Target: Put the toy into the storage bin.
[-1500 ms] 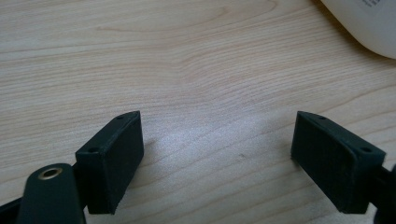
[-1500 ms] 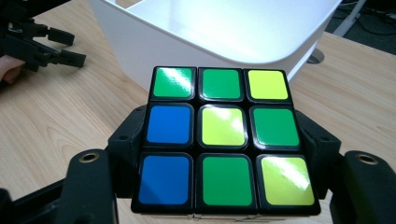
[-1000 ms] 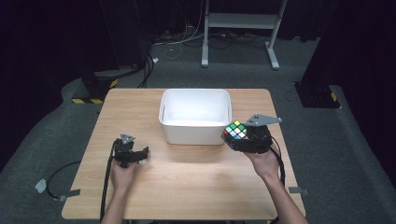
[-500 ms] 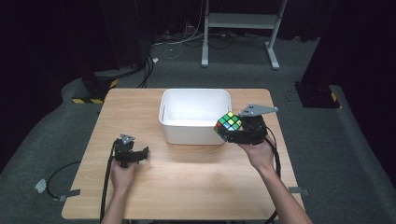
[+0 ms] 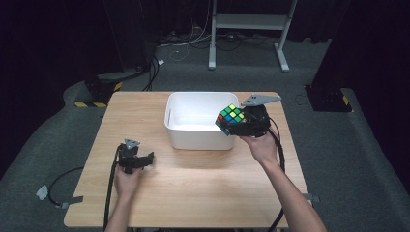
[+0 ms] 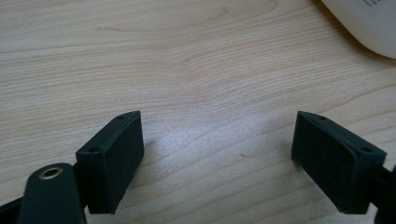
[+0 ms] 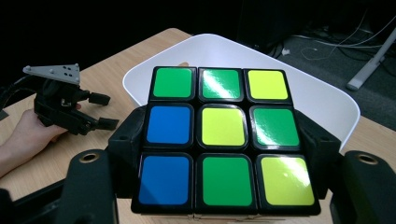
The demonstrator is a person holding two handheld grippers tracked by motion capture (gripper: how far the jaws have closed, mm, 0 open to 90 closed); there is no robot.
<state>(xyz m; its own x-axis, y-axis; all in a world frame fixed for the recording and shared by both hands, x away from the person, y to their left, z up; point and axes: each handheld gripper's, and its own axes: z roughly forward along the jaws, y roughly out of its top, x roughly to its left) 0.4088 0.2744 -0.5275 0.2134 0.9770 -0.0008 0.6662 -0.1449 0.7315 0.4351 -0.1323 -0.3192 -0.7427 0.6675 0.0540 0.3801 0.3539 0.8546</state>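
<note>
A: Multicoloured puzzle cube (image 5: 231,116), where now?

B: Clamped between the black jaws of the right gripper (image 5: 238,122), up off the pale wooden worktop (image 5: 193,193), at the right-hand wall of the white plastic tub (image 5: 193,140). Green, yellow and blue stickers facing the right gripper view, one jaw pressed on each side.

A: Changed from a second ago?

B: Yes. Back then lower and nearer the worktop's right edge, just outside the tub. Since carried up and leftward, toward the rim. Tilted a little more too.

A: Over the opening yet?

B: Hard to say from the high view; probably overlapping the right rim, not yet above the middle. Tub interior bare as far as visible.

A: And the left gripper (image 5: 145,158)?

B: Unmoved near the worktop's left edge, towards the front. Jaws spread wide over bare wood, nothing between them, tub corner just past them in the left gripper view.

A: Meaning for the job?

B: Looks like a drop into the tub, well under way: pick-up done, carry nearly done. Left to do: a bit more travel across the rim, then letting go. Worth watching the cube's lower corner against the tub wall.
</note>
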